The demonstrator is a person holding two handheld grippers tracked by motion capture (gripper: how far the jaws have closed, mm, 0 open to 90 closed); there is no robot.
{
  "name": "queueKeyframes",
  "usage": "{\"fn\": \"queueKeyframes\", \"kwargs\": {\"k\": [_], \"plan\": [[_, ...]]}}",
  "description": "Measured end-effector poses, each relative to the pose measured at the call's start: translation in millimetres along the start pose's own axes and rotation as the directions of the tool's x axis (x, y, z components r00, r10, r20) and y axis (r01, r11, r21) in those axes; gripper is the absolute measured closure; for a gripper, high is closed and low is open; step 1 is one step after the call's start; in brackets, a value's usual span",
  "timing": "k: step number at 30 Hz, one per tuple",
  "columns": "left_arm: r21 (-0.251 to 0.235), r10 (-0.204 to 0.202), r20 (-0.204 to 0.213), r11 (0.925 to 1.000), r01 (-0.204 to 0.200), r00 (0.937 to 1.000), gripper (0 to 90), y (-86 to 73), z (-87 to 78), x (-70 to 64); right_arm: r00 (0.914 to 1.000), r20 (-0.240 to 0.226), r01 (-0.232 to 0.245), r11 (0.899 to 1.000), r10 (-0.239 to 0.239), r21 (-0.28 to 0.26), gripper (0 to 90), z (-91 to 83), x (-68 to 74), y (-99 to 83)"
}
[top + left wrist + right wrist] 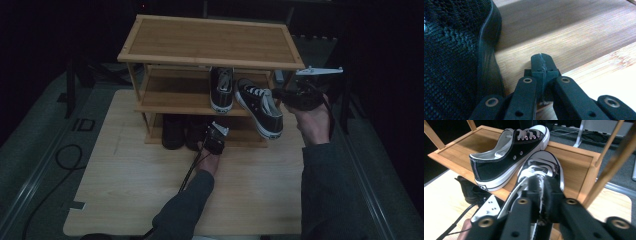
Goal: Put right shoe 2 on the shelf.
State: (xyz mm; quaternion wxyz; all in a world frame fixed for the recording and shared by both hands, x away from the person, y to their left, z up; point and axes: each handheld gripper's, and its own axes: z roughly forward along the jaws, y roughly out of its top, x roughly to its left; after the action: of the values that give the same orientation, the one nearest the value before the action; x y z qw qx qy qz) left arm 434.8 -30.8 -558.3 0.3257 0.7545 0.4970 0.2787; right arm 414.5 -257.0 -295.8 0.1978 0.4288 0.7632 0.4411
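Wooden shoe rack on counter, three tiers. Top tier bare. Middle tier: one black-and-white sneaker flat on shelf; second sneaker tilted, heel overhanging front edge, toe on shelf, clamped at heel collar by right tongs. Bottom tier: pair of black shoes at left, open shelf to their right. Left tongs pressed together, empty, low over bottom shelf front edge, just beside black mesh shoe. Ample free counter in front of rack.
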Motion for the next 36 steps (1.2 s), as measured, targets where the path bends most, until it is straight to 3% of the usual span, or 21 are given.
{"fn": "queueKeyframes", "kwargs": {"k": [10,22,33,36], "plan": [[0.0,0.0,0.0,1.0,0.0,1.0,90.0,0.0,0.0,0.0,0.9991,0.032,0.027,0.999,-0.028,0.021,90.0,-18.5,-4.7,-8.3],[0.0,0.001,0.0,1.0,-0.001,1.0,90.0,0.0,0.0,0.0,0.9981,0.035,0.047,0.995,-0.051,0.088,90.0,-33.1,-5.6,-37.4],[0.0,0.002,-0.001,1.0,-0.002,1.0,90.0,0.0,0.0,-0.2,0.9979,0.023,0.058,0.993,-0.061,0.1,90.0,-45.8,5.5,-69.1],[0.0,0.002,-0.001,1.0,-0.002,1.0,90.0,0.0,0.0,-0.3,0.9968,0.012,0.077,0.992,-0.078,0.103,90.0,-50.7,14.2,-76.8]]}}
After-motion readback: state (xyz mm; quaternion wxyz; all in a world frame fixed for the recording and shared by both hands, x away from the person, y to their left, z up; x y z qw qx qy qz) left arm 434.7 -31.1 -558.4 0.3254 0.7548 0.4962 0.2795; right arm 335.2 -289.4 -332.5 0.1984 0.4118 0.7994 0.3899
